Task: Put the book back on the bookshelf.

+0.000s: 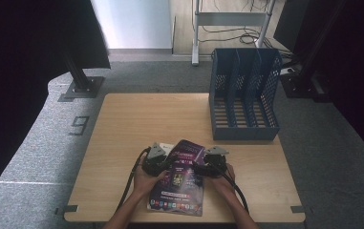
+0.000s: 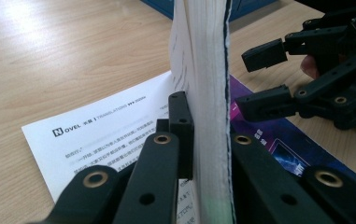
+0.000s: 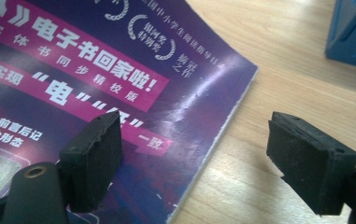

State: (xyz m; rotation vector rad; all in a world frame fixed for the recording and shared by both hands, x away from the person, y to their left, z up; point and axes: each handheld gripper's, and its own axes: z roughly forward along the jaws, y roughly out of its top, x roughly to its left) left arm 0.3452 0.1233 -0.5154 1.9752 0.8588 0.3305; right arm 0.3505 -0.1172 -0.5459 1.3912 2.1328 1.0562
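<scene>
A thick book with a purple cover [image 1: 182, 181] lies near the table's front edge, its left side raised. My left gripper [image 1: 169, 164] is shut on that raised side; in the left gripper view its jaws [image 2: 208, 126] clamp the white page block [image 2: 203, 70] upright. A white printed page [image 2: 101, 135] lies flat on the wood below it. My right gripper [image 1: 196, 168] stands open at the book's right side. In the right gripper view one pad hovers over the purple cover [image 3: 96, 70] and the other over bare wood, the right gripper [image 3: 194, 163] straddling the book's edge.
A blue slotted file rack [image 1: 244, 95] stands at the back right of the wooden table [image 1: 136, 119]. Its corner [image 3: 353, 32] shows beyond the book. The right gripper [image 2: 264, 79] hangs open just past the page block. Dark stands flank the table on grey carpet.
</scene>
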